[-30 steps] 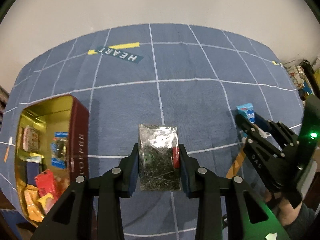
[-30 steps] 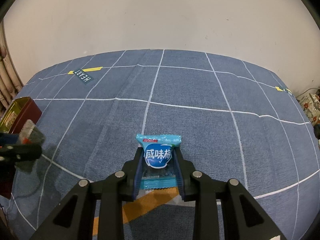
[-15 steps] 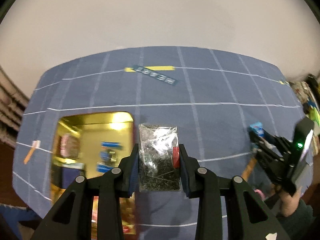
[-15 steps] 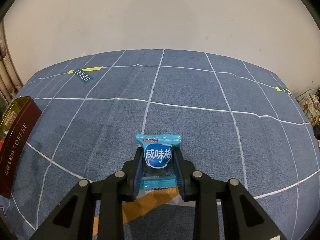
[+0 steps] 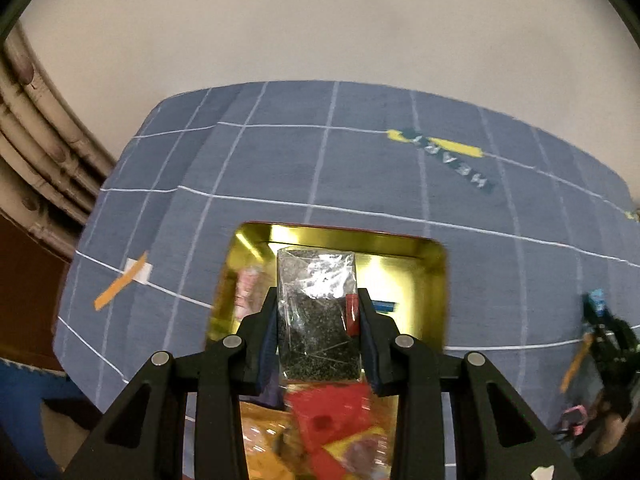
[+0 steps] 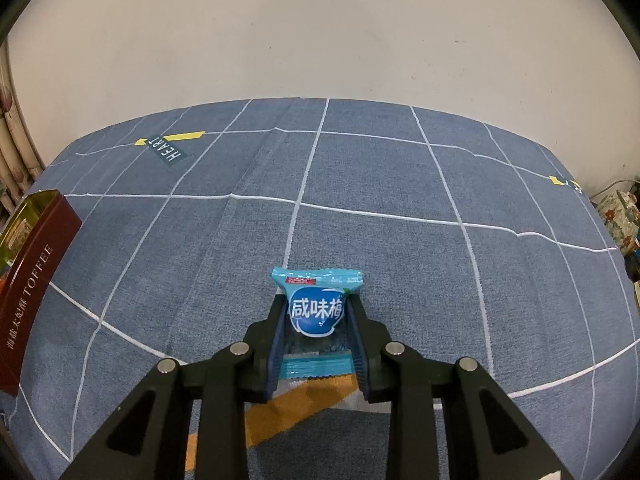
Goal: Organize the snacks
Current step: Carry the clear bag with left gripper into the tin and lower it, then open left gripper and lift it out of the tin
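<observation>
Swung over the tin (image 5: 434,276), clear packet (image 5: 316,312) clamped between left fingers (image 5: 267,334).

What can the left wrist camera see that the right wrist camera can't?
Only the left wrist view looks down into the gold inside of the tin, with red and yellow snacks in it, and shows the left gripper holding a clear packet of dark bits.

Only the right wrist view shows the tin's TOFFEE side and the right gripper squeezing a blue candy packet.

Both show the blue cloth.
</observation>
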`<state>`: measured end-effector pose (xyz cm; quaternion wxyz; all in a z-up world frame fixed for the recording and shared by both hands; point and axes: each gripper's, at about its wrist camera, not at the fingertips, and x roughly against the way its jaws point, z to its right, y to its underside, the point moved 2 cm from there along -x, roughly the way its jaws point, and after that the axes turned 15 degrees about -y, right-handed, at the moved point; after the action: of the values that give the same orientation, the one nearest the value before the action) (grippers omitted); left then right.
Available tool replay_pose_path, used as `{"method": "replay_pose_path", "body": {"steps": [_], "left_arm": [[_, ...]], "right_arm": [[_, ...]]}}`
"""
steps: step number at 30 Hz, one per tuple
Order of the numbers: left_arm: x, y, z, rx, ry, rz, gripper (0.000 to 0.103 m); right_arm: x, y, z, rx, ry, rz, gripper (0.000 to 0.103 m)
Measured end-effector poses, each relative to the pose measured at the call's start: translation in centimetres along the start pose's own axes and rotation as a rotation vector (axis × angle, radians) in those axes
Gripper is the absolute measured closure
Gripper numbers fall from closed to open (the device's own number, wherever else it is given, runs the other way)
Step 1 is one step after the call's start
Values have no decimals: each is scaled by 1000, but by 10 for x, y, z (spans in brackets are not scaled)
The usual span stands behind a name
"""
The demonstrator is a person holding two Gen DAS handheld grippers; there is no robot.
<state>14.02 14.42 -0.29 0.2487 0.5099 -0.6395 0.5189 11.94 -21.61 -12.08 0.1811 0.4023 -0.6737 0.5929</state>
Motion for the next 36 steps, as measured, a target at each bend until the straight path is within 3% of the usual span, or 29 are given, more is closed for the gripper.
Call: {"method": "replay_pose_path", "body": {"steps": [9, 18, 26, 33, 36], "left_arm": [[-54, 8, 12, -92, -2, -93, 71], [-79, 21, 18, -118, 1, -142, 71], [-76, 23, 24, -147, -22, -110, 68], [-52, 19, 28, -165, -65, -22, 49], [-38, 19, 22, -149, -76, 14, 47]], "right_arm": [[-1, -1, -3, 12, 15, -6, 73], [-1, -1, -3, 16, 22, -8, 73], [0, -1, -3, 19, 24, -9, 73], [-1, -1, -4, 27, 24, -11, 73], [-1, -1, -4, 31, 23, -17, 73]]}}
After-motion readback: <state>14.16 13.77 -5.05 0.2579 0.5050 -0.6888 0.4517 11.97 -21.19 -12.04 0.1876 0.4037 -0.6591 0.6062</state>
